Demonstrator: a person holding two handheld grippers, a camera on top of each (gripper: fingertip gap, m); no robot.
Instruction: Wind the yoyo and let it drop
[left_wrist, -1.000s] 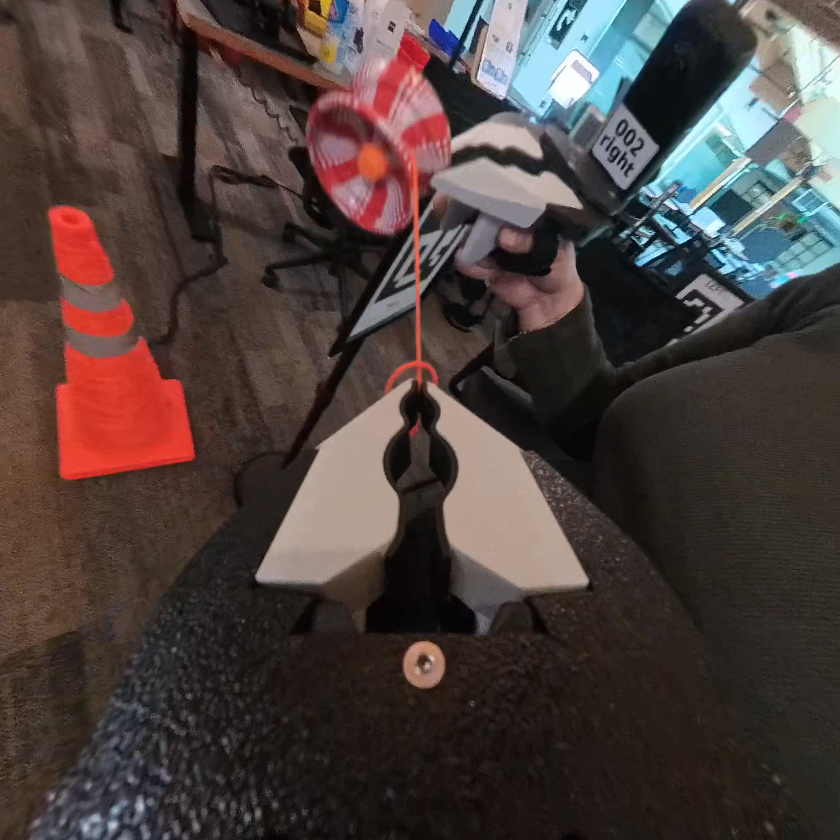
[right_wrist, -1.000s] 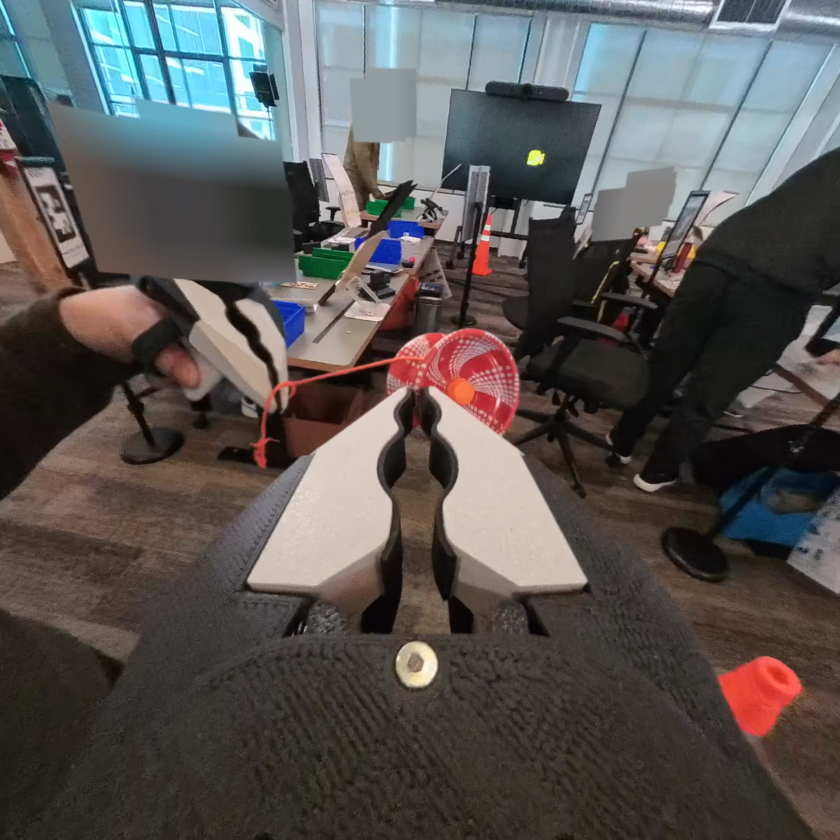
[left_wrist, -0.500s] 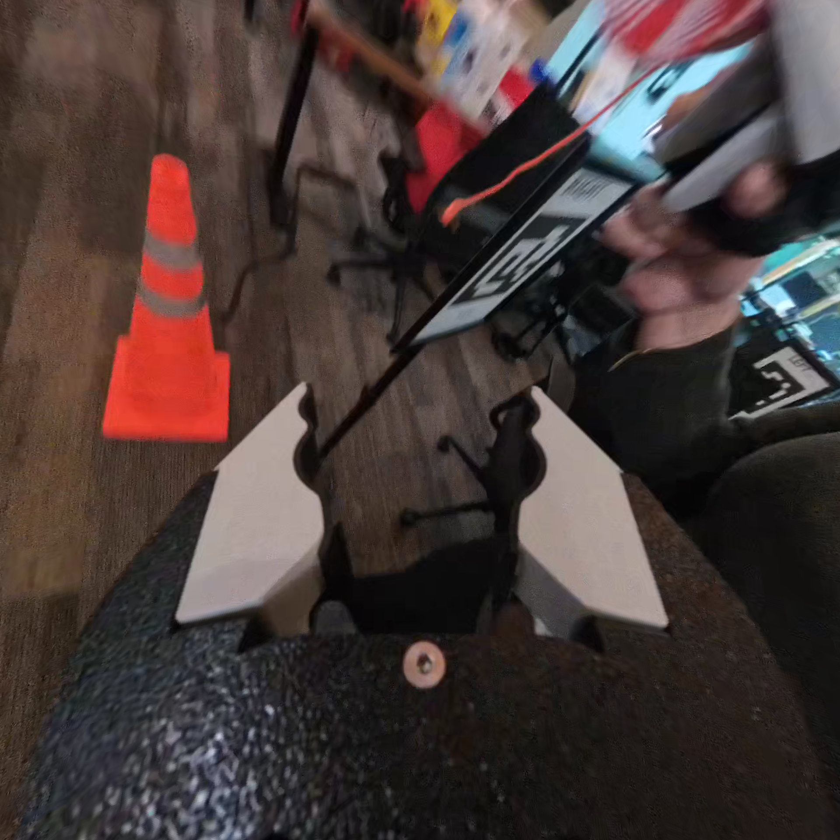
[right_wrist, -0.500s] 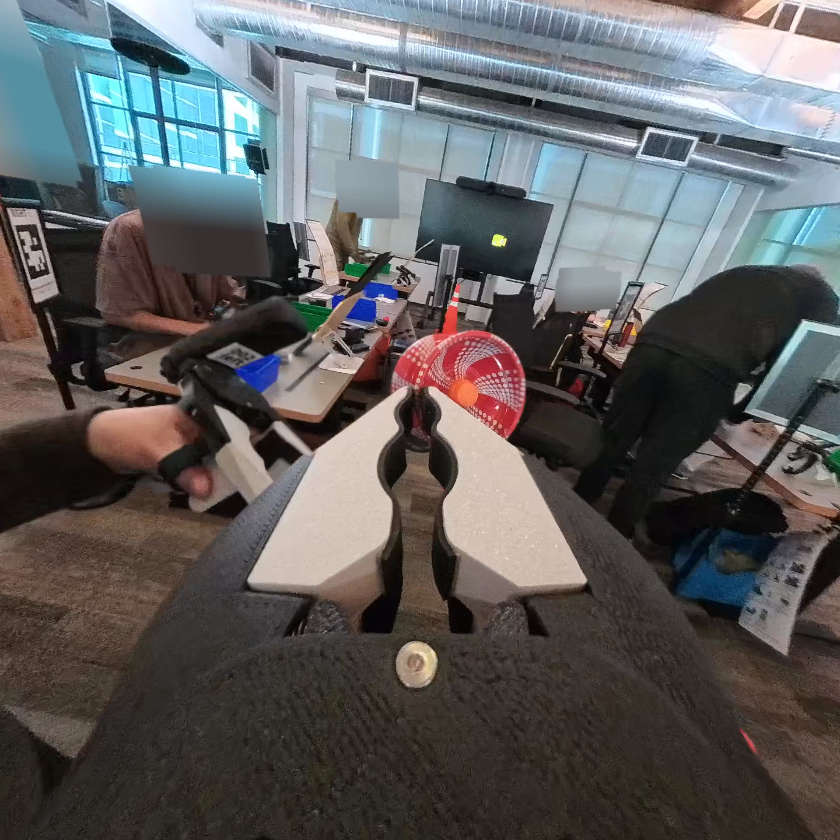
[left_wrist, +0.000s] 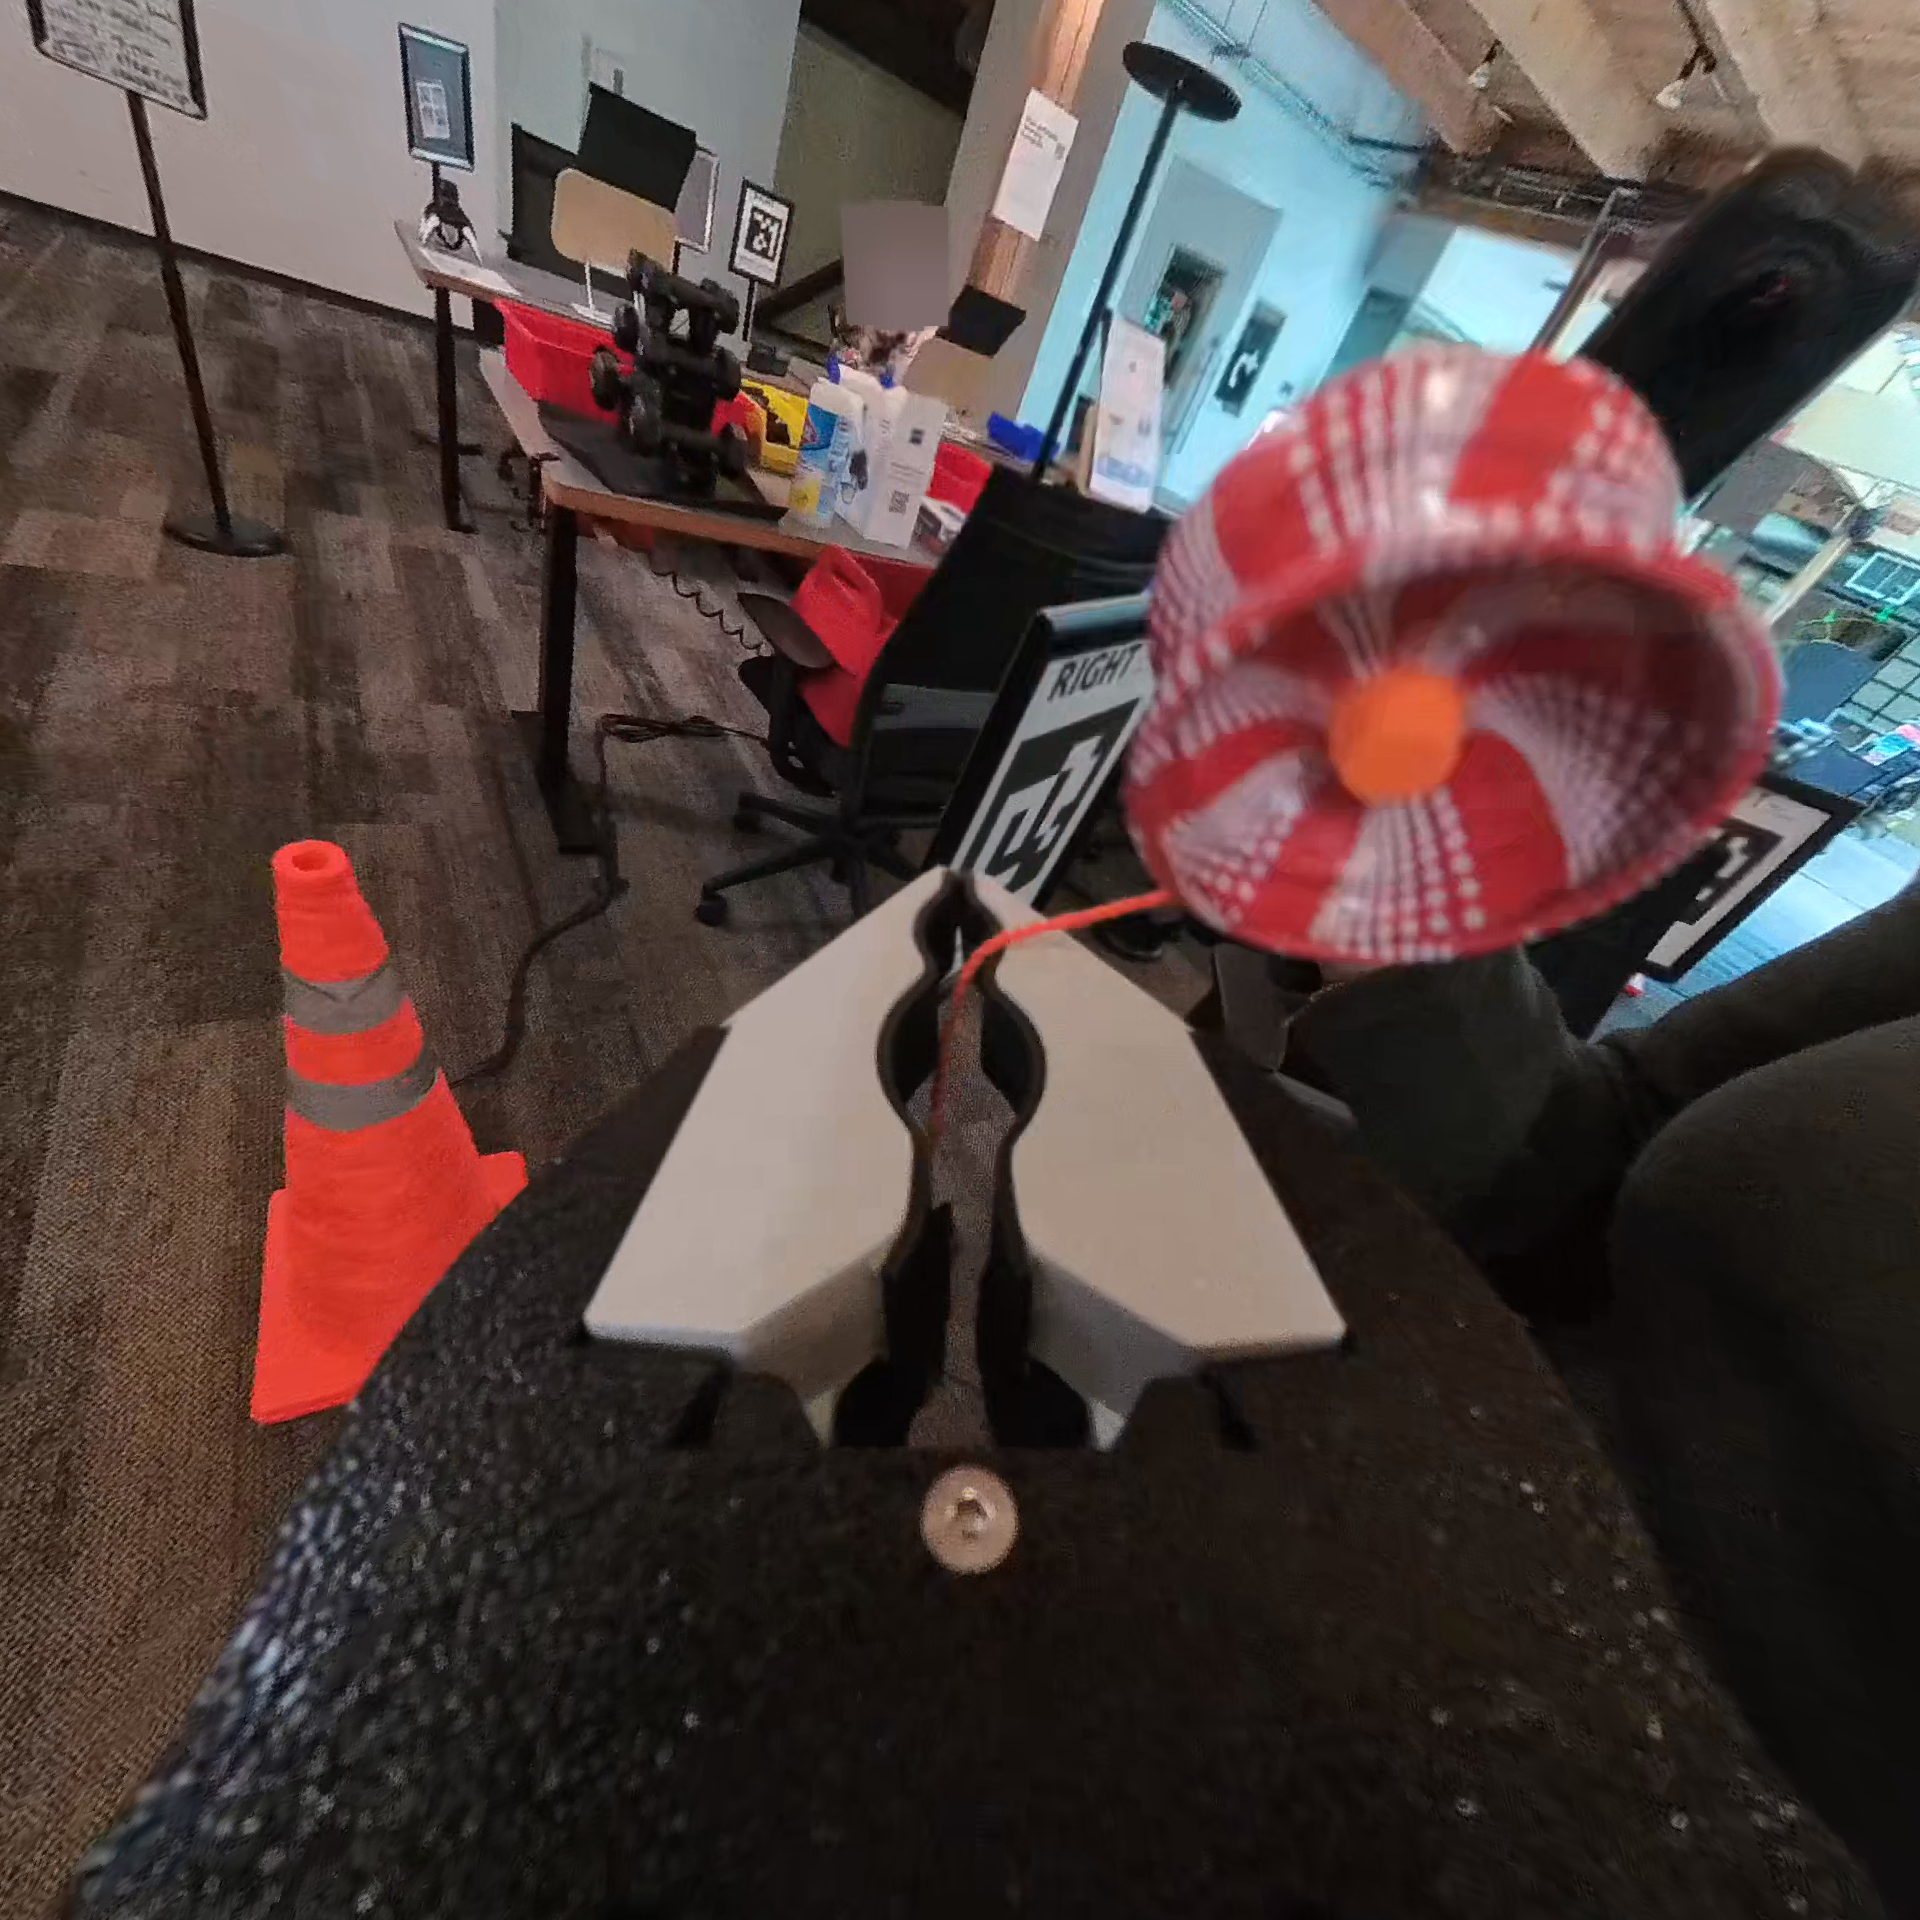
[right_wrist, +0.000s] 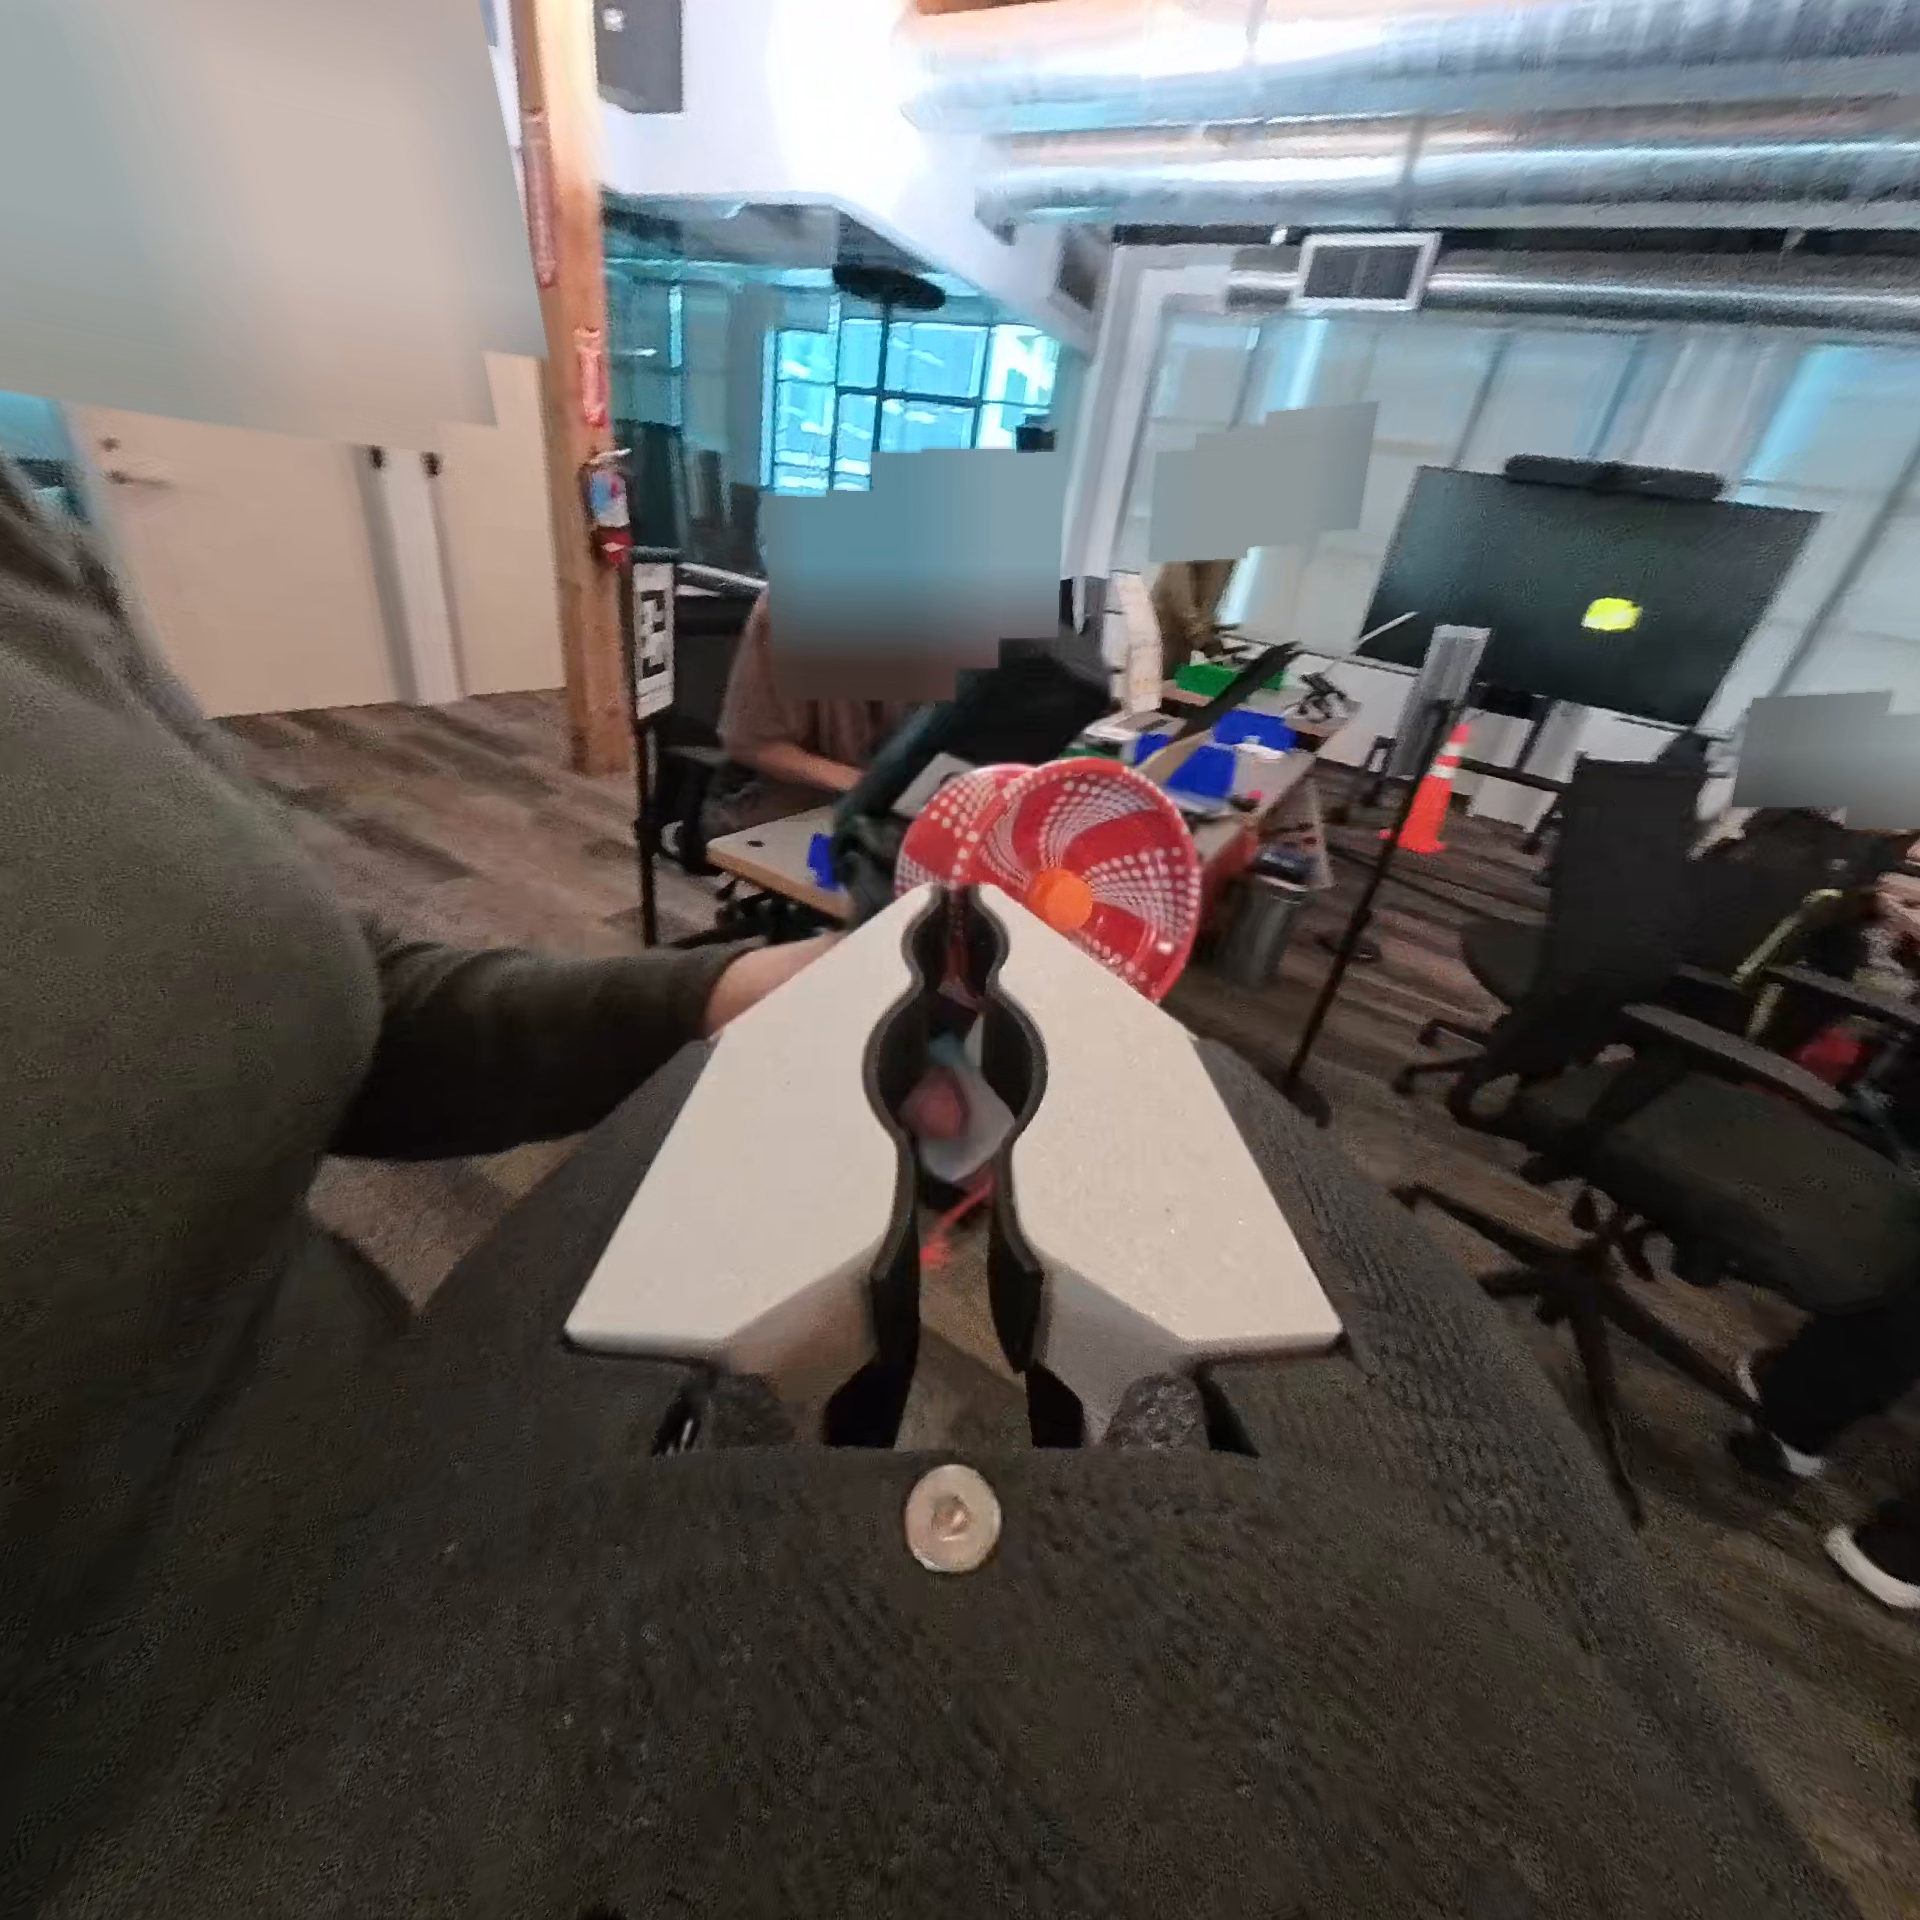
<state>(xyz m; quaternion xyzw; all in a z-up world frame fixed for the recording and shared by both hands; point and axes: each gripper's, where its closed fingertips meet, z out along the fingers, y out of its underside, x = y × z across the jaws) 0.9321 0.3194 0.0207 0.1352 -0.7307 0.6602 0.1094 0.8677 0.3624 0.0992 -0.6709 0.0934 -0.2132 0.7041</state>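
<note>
- Yoyo (left_wrist: 1455, 686): two flared, cup-shaped halves, red with white swirls and rows of white dots, orange hub (left_wrist: 1397, 736) at the centre of the near face
- Up in the air off the carpet, axle roughly level, one open face turned toward the left wrist camera, slightly blurred
- In the right wrist view (right_wrist: 1081, 862), just past the grey fingertips, pinched at the groove between its halves
- String (left_wrist: 961, 997): thin, orange-red, running from the lower edge of the yoyo in a slack curve down into the narrow gap between the left gripper's fingers
- Frayed end of string (right_wrist: 951, 1231) seen hanging low through the finger gap in the right wrist view
</note>
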